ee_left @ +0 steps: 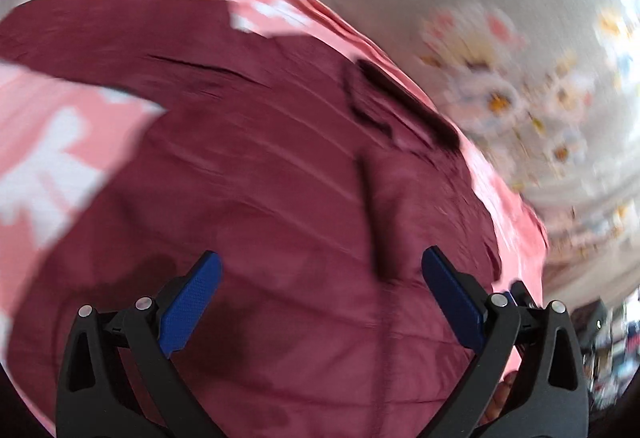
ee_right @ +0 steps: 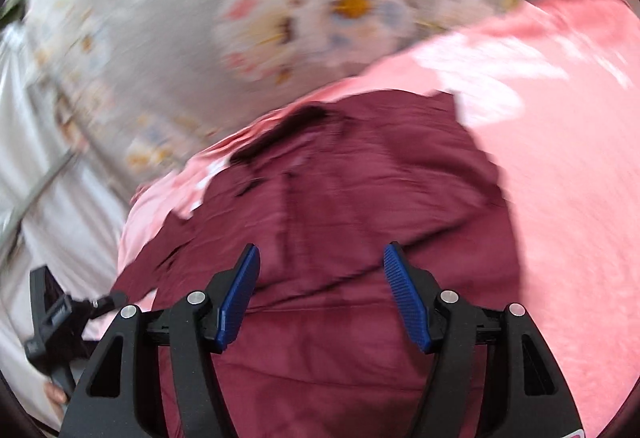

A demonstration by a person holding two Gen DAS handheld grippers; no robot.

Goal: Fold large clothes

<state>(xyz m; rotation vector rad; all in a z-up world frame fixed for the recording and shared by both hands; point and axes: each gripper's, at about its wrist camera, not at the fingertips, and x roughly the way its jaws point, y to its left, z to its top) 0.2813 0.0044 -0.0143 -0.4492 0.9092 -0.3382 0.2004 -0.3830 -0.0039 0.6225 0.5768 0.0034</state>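
Note:
A large maroon shirt [ee_left: 260, 165] lies spread on a pink cloth with white patches [ee_left: 52, 141]. Its dark collar [ee_left: 404, 101] points toward the flowered bedsheet, and one sleeve [ee_left: 80, 33] reaches left. My left gripper [ee_left: 320, 270] is open and empty, just above the shirt's body. In the right wrist view the same shirt [ee_right: 340, 177] fills the middle, with the collar [ee_right: 284, 133] at its far end. My right gripper [ee_right: 322, 262] is open and empty above the shirt. Both views are motion-blurred.
A grey bedsheet with a daisy print [ee_left: 500, 37] lies beyond the pink cloth; it also shows in the right wrist view [ee_right: 200, 17]. The other gripper's black body [ee_right: 52, 322] shows at the lower left of the right wrist view. Room clutter [ee_left: 608, 350] sits off the bed edge.

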